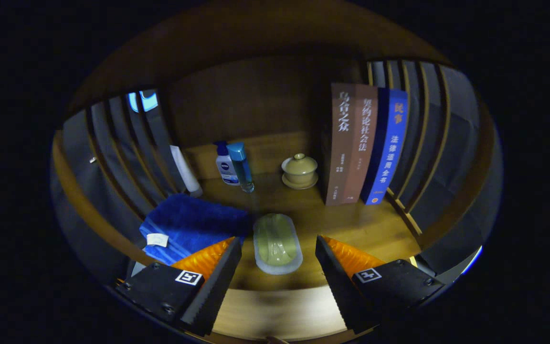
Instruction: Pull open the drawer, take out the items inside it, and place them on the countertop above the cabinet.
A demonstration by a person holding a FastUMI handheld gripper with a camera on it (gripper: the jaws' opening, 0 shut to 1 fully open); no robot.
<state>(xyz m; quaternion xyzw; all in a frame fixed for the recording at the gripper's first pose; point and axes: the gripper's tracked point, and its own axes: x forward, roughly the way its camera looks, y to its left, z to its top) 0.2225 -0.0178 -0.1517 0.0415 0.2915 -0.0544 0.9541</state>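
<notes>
Tongs (279, 267) (spread wide, empty) flank a soap dish (277, 243) on the countertop (351, 224).

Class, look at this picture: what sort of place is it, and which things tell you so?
Probably a wooden shelf or countertop nook in a home-style setting. Upright books, toiletry bottles, a lidded cup and a folded blue towel suggest it. The hand-held gripper hangs open around a soap dish.
</notes>
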